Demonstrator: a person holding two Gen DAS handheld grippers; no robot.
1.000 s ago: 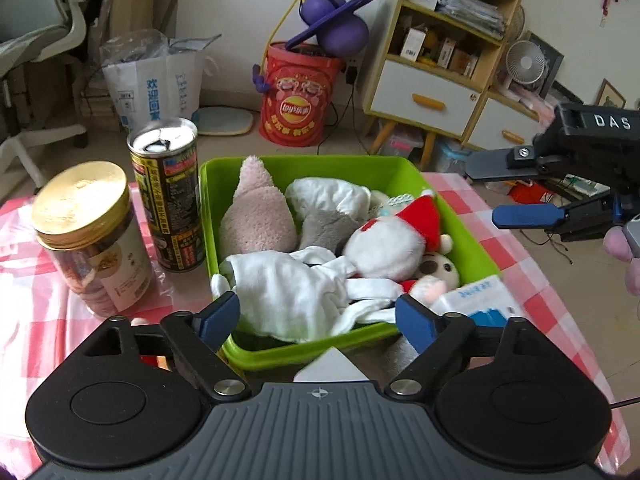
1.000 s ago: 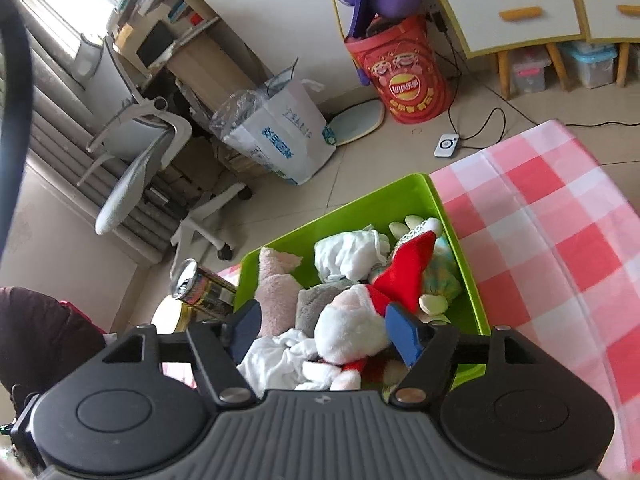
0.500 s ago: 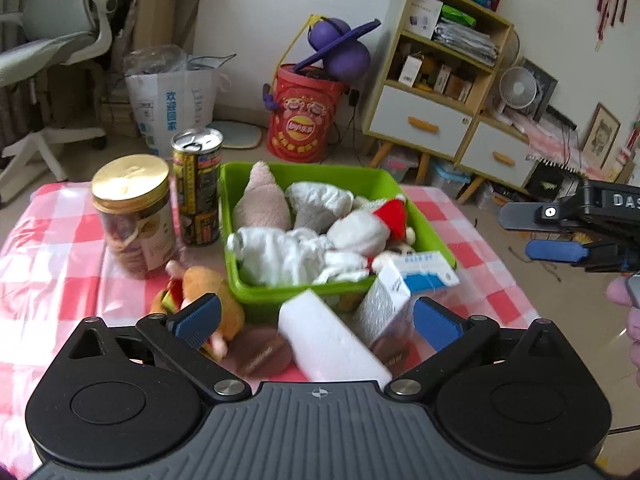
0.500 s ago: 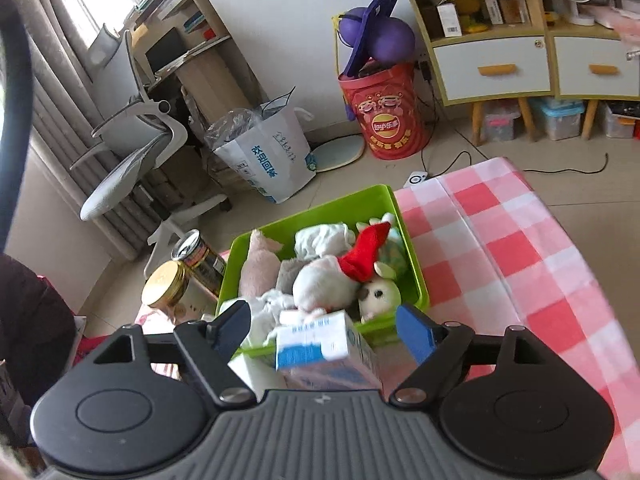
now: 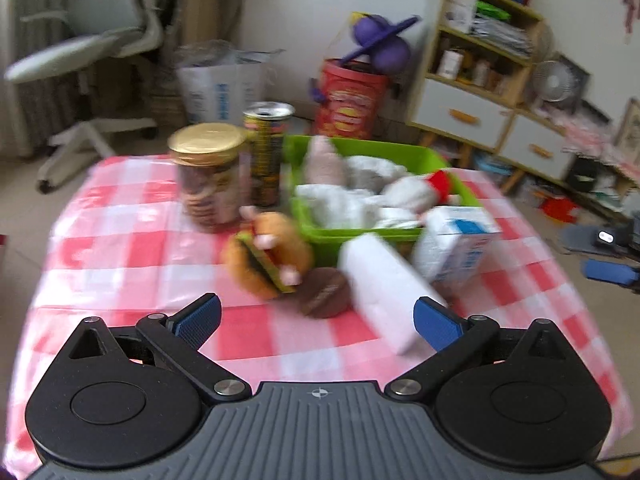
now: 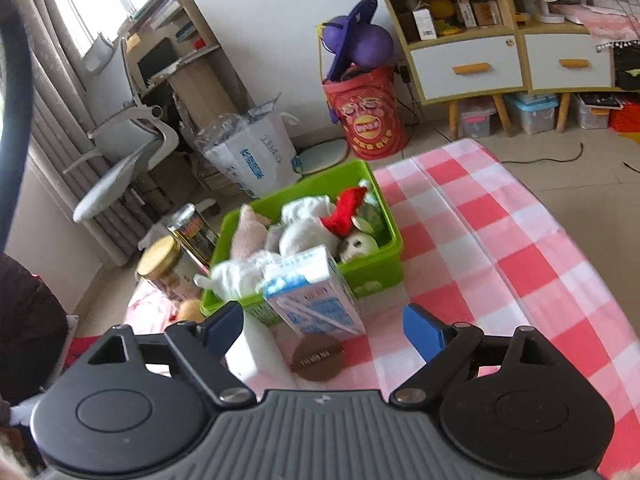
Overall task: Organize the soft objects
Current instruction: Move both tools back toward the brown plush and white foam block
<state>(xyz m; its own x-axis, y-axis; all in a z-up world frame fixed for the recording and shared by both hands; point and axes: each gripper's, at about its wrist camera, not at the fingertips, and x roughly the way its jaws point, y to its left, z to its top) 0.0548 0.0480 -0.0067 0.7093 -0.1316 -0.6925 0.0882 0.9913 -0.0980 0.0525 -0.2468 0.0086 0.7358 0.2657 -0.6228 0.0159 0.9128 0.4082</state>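
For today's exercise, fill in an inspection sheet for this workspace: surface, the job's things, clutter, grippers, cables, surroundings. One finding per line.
Surface: table under a red-and-white checked cloth.
Job's things: green bin holds plush toys and white cloths; burger plush lies outside it.
Clutter: milk carton, cookie jar, can, white block, brown disc.
Grippers: left gripper open, empty; right gripper jaws just opening, fingers gripping nothing.
Cables: black cable on floor.
Surroundings: office chair, shelf unit, red bucket.
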